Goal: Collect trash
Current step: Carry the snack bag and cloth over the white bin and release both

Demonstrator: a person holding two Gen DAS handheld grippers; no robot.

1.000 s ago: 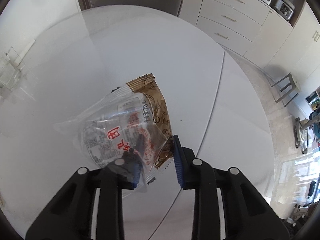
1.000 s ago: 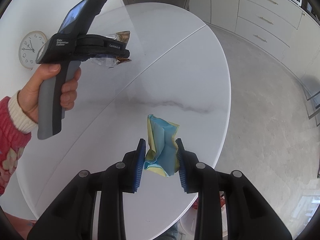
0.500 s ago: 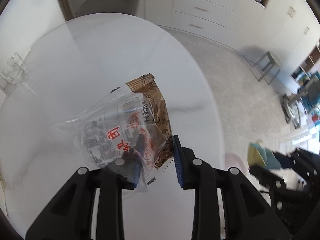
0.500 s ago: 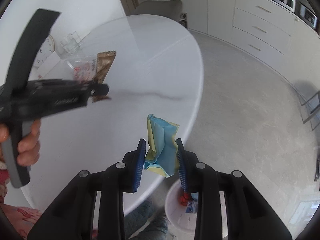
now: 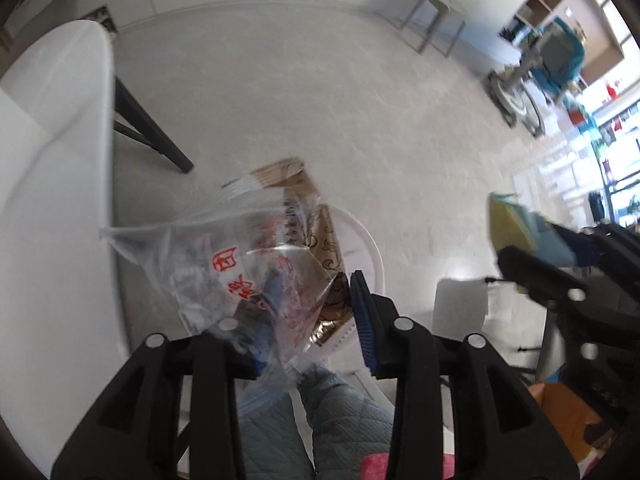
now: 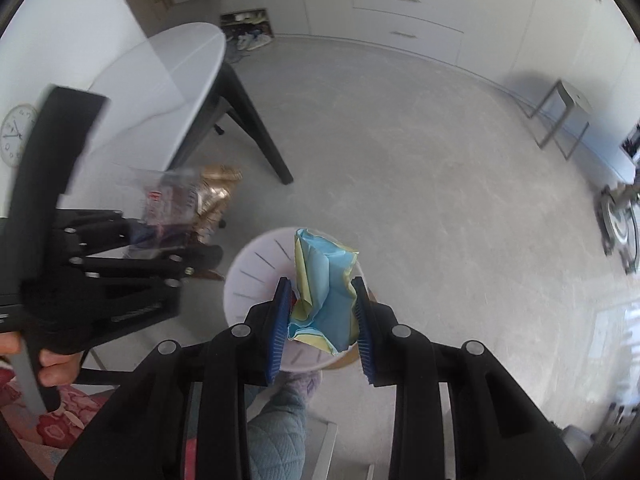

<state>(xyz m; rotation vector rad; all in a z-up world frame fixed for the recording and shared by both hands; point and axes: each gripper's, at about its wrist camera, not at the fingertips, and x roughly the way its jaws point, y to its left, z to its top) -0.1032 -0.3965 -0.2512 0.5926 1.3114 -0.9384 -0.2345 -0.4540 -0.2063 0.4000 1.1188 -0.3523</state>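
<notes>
My left gripper (image 5: 312, 320) is shut on a clear plastic wrapper with red print (image 5: 224, 256) and a brown-gold wrapper (image 5: 312, 216), held in the air above the floor. It shows at the left of the right wrist view (image 6: 176, 208). My right gripper (image 6: 322, 312) is shut on a crumpled blue and yellow wrapper (image 6: 322, 276) and holds it over a white round bin (image 6: 256, 268) on the floor. The bin (image 5: 360, 240) also lies under the left gripper's wrappers. The right gripper and its wrapper (image 5: 520, 228) show at the right of the left wrist view.
The white round table (image 6: 160, 80) with black legs (image 6: 256, 124) stands at the left. My legs in blue quilted trousers (image 5: 328, 420) are below. White drawers (image 6: 420, 4) line the far wall. A grey stool (image 6: 564, 116) stands on the right.
Both grippers have swung away from the table with their wrappers and now hang over the floor and the white bin. The table has slid to the left of both views.
</notes>
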